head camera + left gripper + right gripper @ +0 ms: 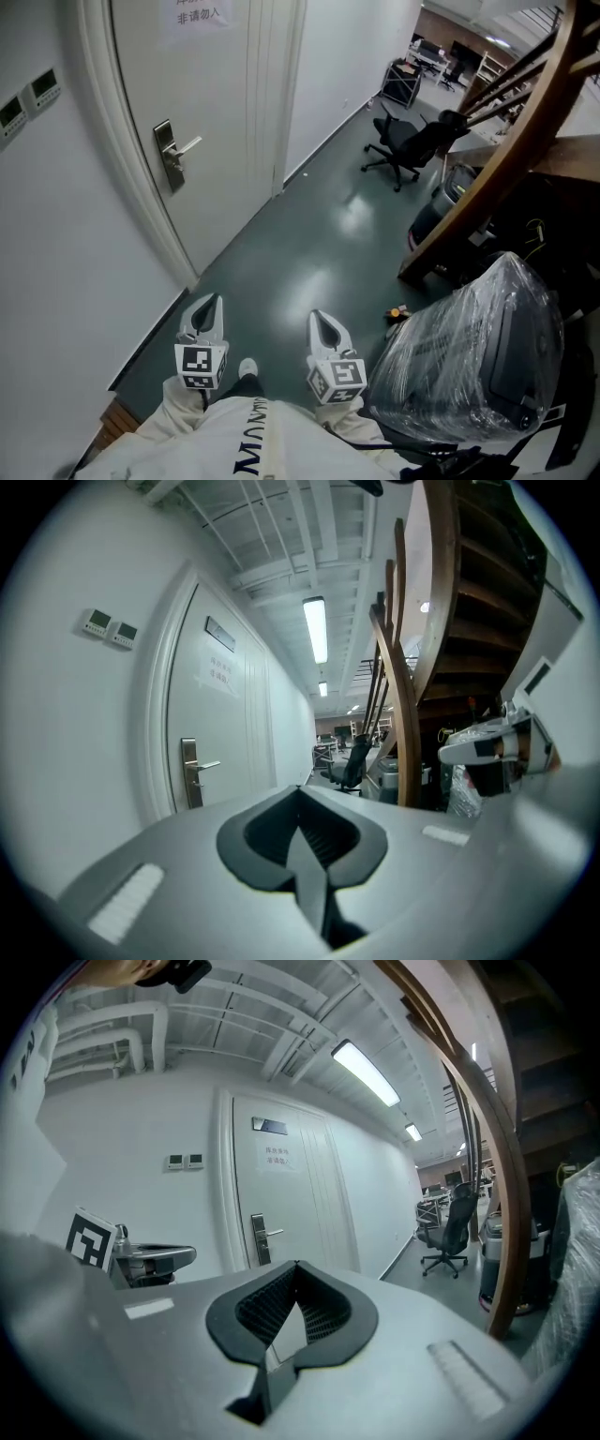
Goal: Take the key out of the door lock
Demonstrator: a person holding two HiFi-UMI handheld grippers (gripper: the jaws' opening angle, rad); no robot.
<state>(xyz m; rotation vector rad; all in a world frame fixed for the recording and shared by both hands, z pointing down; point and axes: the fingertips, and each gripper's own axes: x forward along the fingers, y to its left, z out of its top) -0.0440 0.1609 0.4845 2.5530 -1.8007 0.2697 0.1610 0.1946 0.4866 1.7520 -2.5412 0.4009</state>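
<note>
Evidently the task is at its approach stage: the person stands in a corridor, well apart from the white door (220, 103), and neither gripper is near the door lock (170, 157) yet. The lock is the metal plate with a lever handle on the door's left edge, seen in all three views. From this range the key itself is too small to make out; judging by the task, it should sit in the plate below the handle.

The left gripper (210, 307) and the right gripper (324, 324) are both held out low in front of the body, pointing roughly along the floor (309, 253). In each gripper view the jaws are pressed together with nothing between them, so both are empty.

The next move probably calls for closing the distance to the door, parting the jaws of one gripper, and lining it up level with the keyhole so the pads can pinch the key's head and draw it straight out.

As for writing, a paper notice (199, 13) taped high on the door carries Chinese print; its lower line reads 非请勿入. A small dark nameplate (270, 1126) above it cannot be read.
</note>
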